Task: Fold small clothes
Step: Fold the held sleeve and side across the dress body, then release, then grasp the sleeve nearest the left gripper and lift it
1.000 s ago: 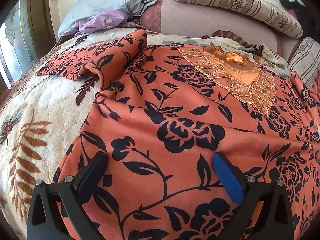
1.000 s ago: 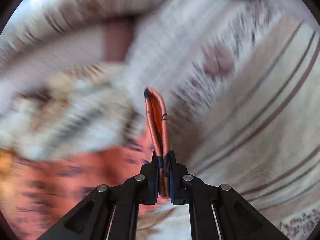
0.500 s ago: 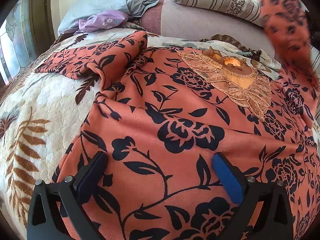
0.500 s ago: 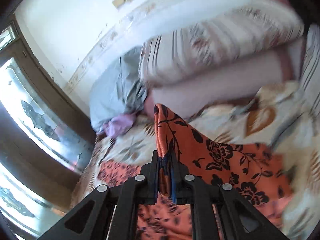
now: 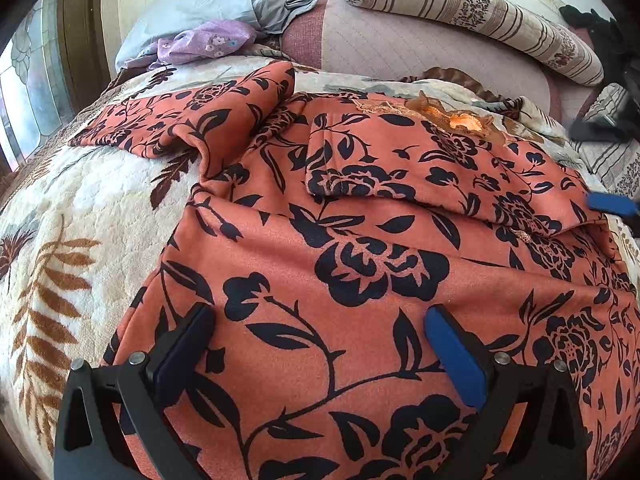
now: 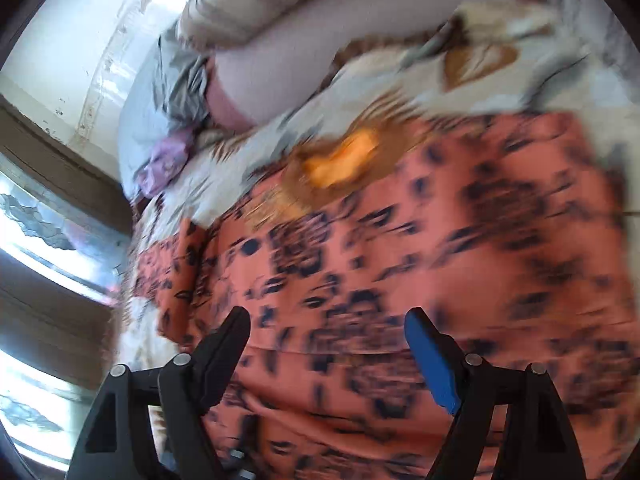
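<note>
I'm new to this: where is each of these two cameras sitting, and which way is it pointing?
Left wrist view: on the left gripper, looking down across the orange floral garment toward the pillows; its open fingers show, plus the right gripper's blue pad at the right edge.
Right wrist view: on the right gripper, blurred, facing the garment and window; its fingers just opened, nothing between them.
Shared: garment, embroidered neckline, purple cloth.

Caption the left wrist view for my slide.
Open left gripper over orange floral top, one sleeve folded across its chest.
</note>
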`<state>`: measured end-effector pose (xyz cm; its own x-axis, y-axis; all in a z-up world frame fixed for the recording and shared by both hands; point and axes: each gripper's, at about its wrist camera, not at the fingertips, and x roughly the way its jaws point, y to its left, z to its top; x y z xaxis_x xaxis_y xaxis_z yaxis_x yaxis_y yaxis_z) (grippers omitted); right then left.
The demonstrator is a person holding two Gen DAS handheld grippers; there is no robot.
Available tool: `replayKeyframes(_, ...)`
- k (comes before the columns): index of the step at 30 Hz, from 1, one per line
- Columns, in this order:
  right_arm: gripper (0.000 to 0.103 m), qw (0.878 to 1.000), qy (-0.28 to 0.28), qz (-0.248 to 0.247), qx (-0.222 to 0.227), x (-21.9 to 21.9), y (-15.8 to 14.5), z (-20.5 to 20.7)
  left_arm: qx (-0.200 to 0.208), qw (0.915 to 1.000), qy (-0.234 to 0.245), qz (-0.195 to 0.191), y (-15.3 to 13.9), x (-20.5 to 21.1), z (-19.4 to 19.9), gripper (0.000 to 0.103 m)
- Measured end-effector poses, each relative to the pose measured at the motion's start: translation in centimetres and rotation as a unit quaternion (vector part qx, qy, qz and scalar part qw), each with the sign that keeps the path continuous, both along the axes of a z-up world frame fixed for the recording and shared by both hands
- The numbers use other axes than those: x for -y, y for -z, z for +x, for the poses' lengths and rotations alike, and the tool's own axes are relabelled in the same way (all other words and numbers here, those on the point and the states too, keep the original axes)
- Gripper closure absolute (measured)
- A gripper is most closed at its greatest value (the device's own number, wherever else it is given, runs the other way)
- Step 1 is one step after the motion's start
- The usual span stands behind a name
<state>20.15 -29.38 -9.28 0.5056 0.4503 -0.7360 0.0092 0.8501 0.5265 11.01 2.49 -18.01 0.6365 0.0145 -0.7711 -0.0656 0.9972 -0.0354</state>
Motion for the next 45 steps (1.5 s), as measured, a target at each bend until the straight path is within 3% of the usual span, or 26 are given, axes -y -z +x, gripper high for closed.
replayKeyframes(3, 0.021, 0.999, 0.041, -0.025, 0.015, 4.3, 0.9, -3.3, -0.004, 1.0000, 0.001, -0.002, -0.1, -0.1, 0.1, 0.000)
replayKeyframes(7, 0.022, 0.996, 0.079, -0.033, 0.000, 7.2, 5.2, -6.7, -0.039, 0.9992, 0.010, -0.003, -1.0, -0.1, 0.7, 0.000)
replayKeyframes(9, 0.021, 0.995, 0.063, -0.035, 0.071, 7.2, 5.8, -8.6, -0.061, 0.9970, 0.019, -0.045, -2.6, -0.7, 1.1, 0.000)
replayKeyframes(10, 0.021, 0.993, 0.052, -0.054, 0.094, 6.6, 6.1, -9.1, -0.042, 0.9950, 0.013, -0.089, -4.3, -1.4, 1.2, 0.000)
replayKeyframes(12, 0.017, 0.992, 0.051, -0.064, 0.095, 6.4, 6.0, -9.0, 0.012, 0.9900, -0.005, -0.140, -7.4, -2.5, 1.6, 0.000)
replayKeyframes(14, 0.013, 0.993, 0.044, -0.049, 0.094, 6.7, 6.0, -8.6, 0.029, 0.9853, -0.009, -0.168, -9.1, -3.0, 3.6, 0.000)
replayKeyframes(16, 0.013, 0.993, 0.045, -0.032, 0.102, 7.1, 6.0, -8.7, -0.005, 0.9794, -0.003, -0.202, -8.0, -3.3, 6.9, 0.000)
replayKeyframes(18, 0.013, 0.993, 0.048, -0.007, 0.109, 7.5, 6.3, -8.8, -0.051, 0.9725, -0.031, -0.225, -5.3, -4.1, 9.7, 0.002)
replayKeyframes(20, 0.013, 0.992, 0.049, 0.006, 0.115, 7.6, 6.5, -9.0, -0.086, 0.9611, -0.053, -0.257, -3.1, -4.8, 11.2, 0.033)
replayKeyframes(21, 0.013, 0.992, 0.049, 0.008, 0.117, 7.5, 6.5, -9.0, -0.112, 0.9546, -0.064, -0.268, -2.1, -5.1, 12.0, 0.037)
replayKeyframes(23, 0.013, 0.992, 0.050, 0.010, 0.118, 7.6, 6.6, -9.0, -0.119, 0.9471, -0.073, -0.289, -1.3, -5.5, 12.2, 0.037)
replayKeyframes(25, 0.013, 0.991, 0.049, 0.014, 0.120, 7.7, 6.7, -9.0, -0.130, 0.9454, -0.067, -0.291, -1.3, -5.6, 12.5, 0.037)
replayKeyframes(28, 0.013, 0.991, 0.050, 0.022, 0.123, 7.8, 6.7, -9.0, -0.155, 0.9544, -0.061, -0.248, -1.3, -5.6, 13.3, 0.097)
replayKeyframes(29, 0.013, 0.991, 0.050, 0.022, 0.123, 7.8, 6.8, -9.1, -0.158, 0.9535, -0.062, -0.249, -1.4, -5.8, 13.5, 0.097)
replayKeyframes(30, 0.013, 0.991, 0.050, 0.023, 0.124, 7.8, 6.7, -9.1, -0.150, 0.9587, -0.063, -0.234, -2.0, -5.8, 13.5, 0.098)
replayKeyframes(33, 0.013, 0.991, 0.050, 0.024, 0.124, 7.8, 6.7, -9.2, -0.033, 0.9918, -0.013, -0.123, -8.0, -3.5, 11.8, 0.099)
replayKeyframes(34, 0.013, 0.991, 0.050, 0.024, 0.123, 7.8, 6.7, -9.2, 0.012, 0.9961, 0.004, -0.087, -10.2, -2.5, 10.7, 0.099)
replayKeyframes(35, 0.013, 0.991, 0.050, 0.023, 0.123, 7.7, 6.7, -9.1, 0.030, 0.9966, 0.007, -0.076, -10.9, -2.3, 9.9, 0.099)
replayKeyframes(36, 0.012, 0.991, 0.050, 0.022, 0.122, 7.7, 6.7, -9.1, 0.026, 0.9972, 0.012, -0.069, -10.5, -2.1, 9.7, 0.099)
replayKeyframes(39, 0.013, 0.992, 0.049, 0.018, 0.113, 7.6, 6.5, -8.9, -0.082, 0.9962, -0.018, -0.025, -3.5, -3.3, 11.3, 0.098)
replayKeyframes(40, 0.013, 0.994, 0.043, 0.010, 0.098, 7.5, 6.1, -8.6, -0.104, 0.9935, -0.022, -0.039, -1.2, -4.2, 11.6, 0.094)
replayKeyframes(41, 0.013, 0.996, 0.035, 0.007, 0.078, 7.5, 5.6, -8.2, -0.064, 0.9972, -0.014, -0.036, -1.4, -4.4, 11.0, 0.094)
replayKeyframes(42, 0.013, 0.997, 0.031, 0.024, 0.060, 7.9, 4.8, -7.9, -0.052, 0.9986, 0.005, -0.008, -1.8, -3.9, 10.7, 0.094)
replayKeyframes(45, 0.013, 0.991, 0.052, 0.095, 0.082, 10.6, 1.3, -6.4, -0.031, 0.9992, 0.019, 0.019, -2.0, -3.6, 9.9, 0.094)
